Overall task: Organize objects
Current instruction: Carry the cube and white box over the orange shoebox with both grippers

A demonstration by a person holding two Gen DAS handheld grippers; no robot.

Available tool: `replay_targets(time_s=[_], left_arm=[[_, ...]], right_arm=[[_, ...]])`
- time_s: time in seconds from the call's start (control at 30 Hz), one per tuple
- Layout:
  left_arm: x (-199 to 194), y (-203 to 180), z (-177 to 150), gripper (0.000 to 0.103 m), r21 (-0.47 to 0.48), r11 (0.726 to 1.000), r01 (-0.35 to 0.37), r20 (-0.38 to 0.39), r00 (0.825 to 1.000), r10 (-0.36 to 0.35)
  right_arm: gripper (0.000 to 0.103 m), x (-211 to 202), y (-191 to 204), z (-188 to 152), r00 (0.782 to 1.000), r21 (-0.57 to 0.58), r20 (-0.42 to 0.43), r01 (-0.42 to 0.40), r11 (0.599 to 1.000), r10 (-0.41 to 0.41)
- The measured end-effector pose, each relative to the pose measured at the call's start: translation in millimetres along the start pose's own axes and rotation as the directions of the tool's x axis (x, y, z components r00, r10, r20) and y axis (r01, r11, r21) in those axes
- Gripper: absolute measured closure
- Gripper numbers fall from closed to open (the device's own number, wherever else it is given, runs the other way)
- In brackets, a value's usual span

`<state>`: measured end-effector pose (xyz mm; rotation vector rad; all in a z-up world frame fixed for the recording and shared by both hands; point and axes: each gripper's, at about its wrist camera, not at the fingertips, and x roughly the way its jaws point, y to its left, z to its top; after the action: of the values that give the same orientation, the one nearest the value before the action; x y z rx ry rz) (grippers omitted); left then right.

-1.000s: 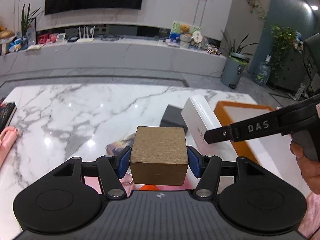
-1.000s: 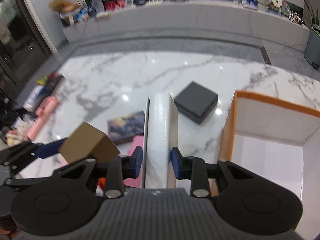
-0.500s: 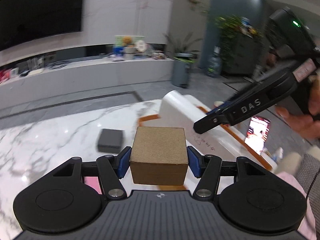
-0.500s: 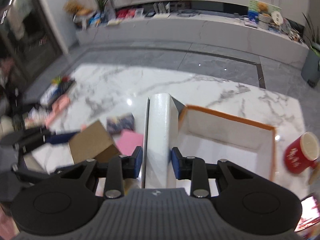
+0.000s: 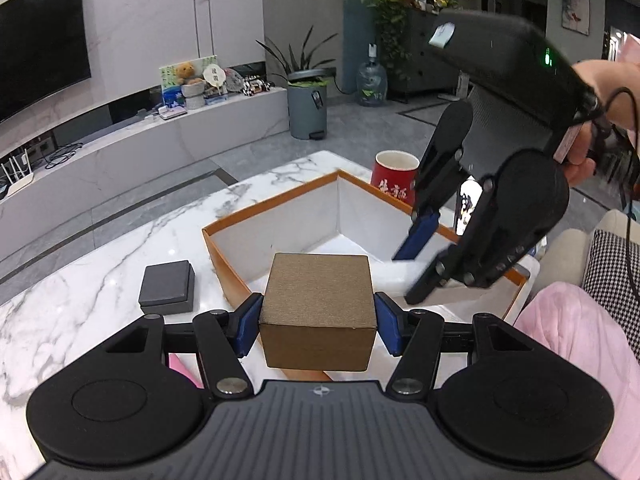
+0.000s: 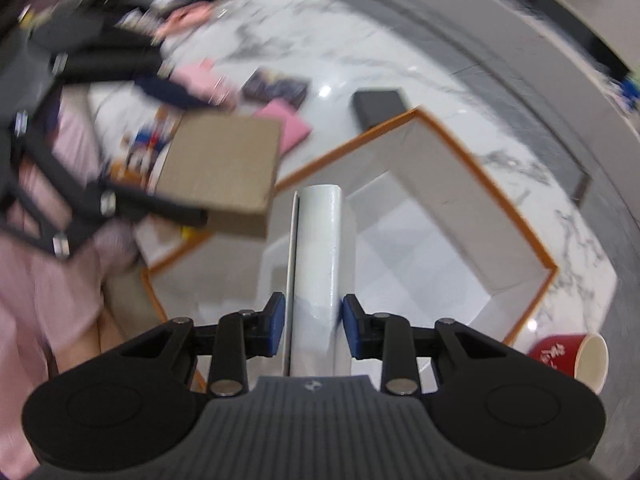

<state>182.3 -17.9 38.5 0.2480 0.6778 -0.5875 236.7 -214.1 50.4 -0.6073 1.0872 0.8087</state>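
1. Brown cardboard box [image 5: 318, 304]: clamped between the blue pads of the left gripper [image 5: 318, 322], one pad on each side face. Held in the air at the near edge of the orange-rimmed tray [image 5: 272, 210], above the marble table [image 5: 80, 280]. Right wrist view shows the same box tilted and blurred.
2. White flat box [image 6: 320, 276]: gripped edge-on by the right gripper [image 6: 314, 326], blue pads pressed to both faces. Its far end points down into the tray's white interior. In the left wrist view the right gripper hangs over the tray's right side; whether the white box touches the floor of the tray I cannot tell.
3. Tray: open top, white walls, orange rim, sits on the table.
4. Small dark grey box [image 5: 167, 287]: on the marble, just left of the tray, apart from it.
5. Red paper cup [image 5: 394, 174]: behind the tray's far corner, upright.
6. Pink flat item [image 6: 286, 126] and a dark printed booklet [image 6: 276, 88]: lying on the table beyond the brown box, blurred.
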Motion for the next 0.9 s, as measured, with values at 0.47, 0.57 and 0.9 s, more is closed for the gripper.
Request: replay_targets(time_s=[0.47, 0.57, 0.9], left_arm=[[40, -2, 0, 0.035, 0.120, 0.989, 0.084, -0.070, 0.995, -0.076], [46, -2, 2, 0.035, 0.128, 0.987, 0.101, -0.069, 0.993, -0.093], [59, -7, 0, 0.035, 0.197, 0.972, 0.129, -0.084, 0.990, -0.114]], right_arm=[[0.071, 77, -10, -12, 0.935, -0.190, -0.236, -0.313, 0.931, 0.266], [0.071, 92, -10, -12, 0.908, -0.207, -0.294, -0.364, 0.908, 0.297], [0.070, 105, -22, -8, 0.866, -0.202, -0.353, -0.440, 0.875, 0.354]])
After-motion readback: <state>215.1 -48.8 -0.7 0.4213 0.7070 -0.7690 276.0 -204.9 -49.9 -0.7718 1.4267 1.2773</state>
